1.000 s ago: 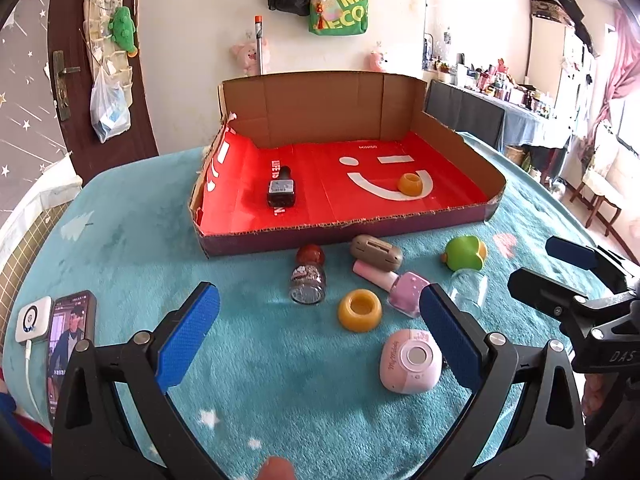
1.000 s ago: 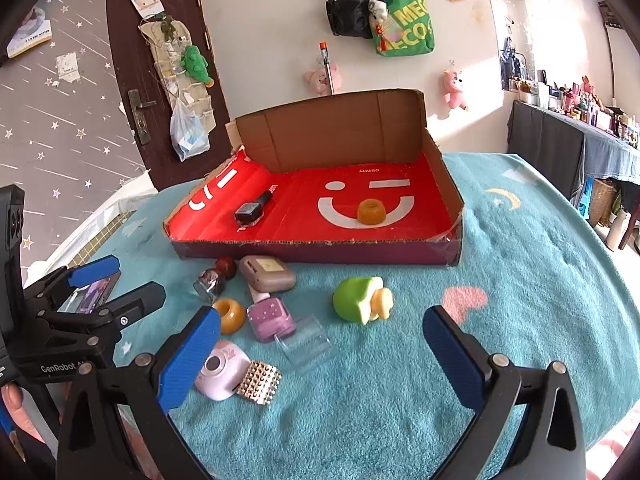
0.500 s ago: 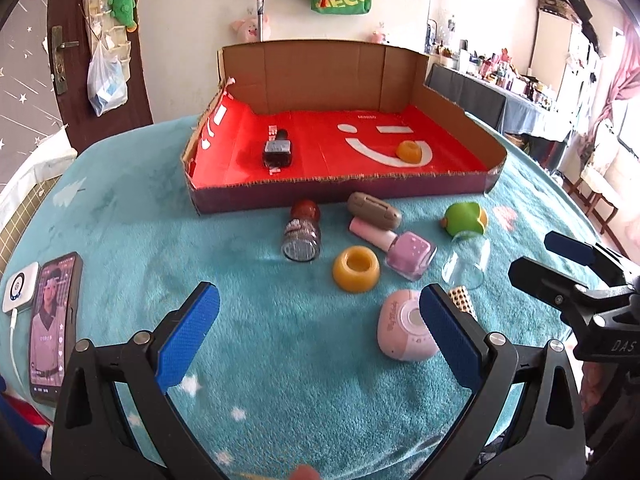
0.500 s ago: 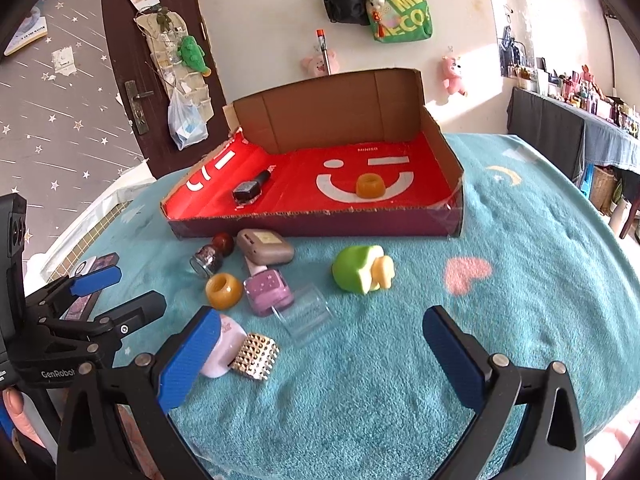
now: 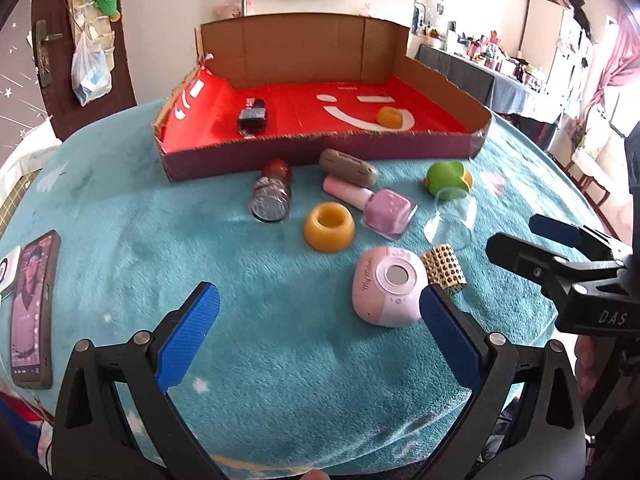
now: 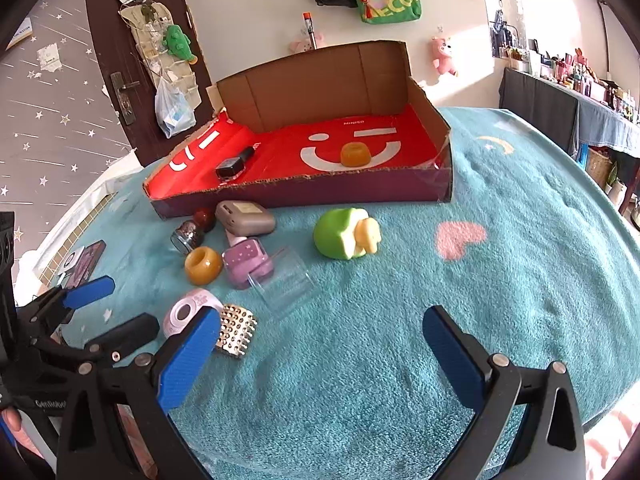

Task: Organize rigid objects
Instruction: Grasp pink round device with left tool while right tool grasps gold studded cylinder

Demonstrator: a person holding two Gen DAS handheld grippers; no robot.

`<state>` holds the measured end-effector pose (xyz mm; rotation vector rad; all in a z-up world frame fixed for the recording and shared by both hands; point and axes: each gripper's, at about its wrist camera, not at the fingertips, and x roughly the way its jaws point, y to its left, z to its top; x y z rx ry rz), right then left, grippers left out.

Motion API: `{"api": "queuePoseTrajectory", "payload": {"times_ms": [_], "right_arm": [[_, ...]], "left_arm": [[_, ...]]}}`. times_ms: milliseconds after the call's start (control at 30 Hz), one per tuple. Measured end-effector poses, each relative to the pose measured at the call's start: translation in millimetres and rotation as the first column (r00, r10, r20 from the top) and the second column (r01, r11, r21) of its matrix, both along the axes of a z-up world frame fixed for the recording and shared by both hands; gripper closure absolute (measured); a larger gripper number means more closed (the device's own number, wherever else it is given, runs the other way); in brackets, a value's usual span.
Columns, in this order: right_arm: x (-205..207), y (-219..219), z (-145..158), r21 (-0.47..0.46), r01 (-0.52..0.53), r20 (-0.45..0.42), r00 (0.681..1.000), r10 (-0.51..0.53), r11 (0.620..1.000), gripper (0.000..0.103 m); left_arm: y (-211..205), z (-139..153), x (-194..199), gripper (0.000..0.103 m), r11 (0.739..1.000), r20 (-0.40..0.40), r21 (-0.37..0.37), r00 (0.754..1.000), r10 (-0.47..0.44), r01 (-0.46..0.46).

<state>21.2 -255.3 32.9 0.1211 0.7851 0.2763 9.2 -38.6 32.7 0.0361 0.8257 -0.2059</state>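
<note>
Left wrist view: my left gripper (image 5: 316,312) is wide open, empty, with the pink round device (image 5: 386,292) just inside its right finger. Right gripper (image 6: 320,340) also open, empty. I'd centre over the device, close squarely, then carry it to the cardboard tray (image 5: 320,152).

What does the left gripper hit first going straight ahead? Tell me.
Probably the yellow ring: it lies nearest the midline between the open left gripper fingers. Bare blanket comes before it. The pink camera is closer but off toward the right finger; depth is unclear.
</note>
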Motion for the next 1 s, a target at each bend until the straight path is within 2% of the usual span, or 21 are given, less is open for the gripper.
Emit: {"api": "queuePoseTrajectory", "payload": {"times_ms": [400,633,1000], "right_arm": [[4.7,-2.5,-8.4,0.008,0.006,-0.029,1.0,-0.005,1.0,0.0],[4.8,-1.0,-12.3,0.008,0.002,-0.043,0.999,-0.001,1.0,0.0],[3.6,21.9,-17.1,0.062,-0.055,-0.068,0.996,0.059,0.997,0.0]], "left_arm": [[-16.9,-17.5,8.6,0.001,0.999,-0.039,0.021,0.999,-0.028,0.029],[-25.1,-28.2,15.5,0.001,0.998,-0.038,0.062,0.999,-0.024,0.026],[11.8,-29.4,26.0,0.0,0.996,-0.025,0.066,0.997,0.067,-0.065]]}}
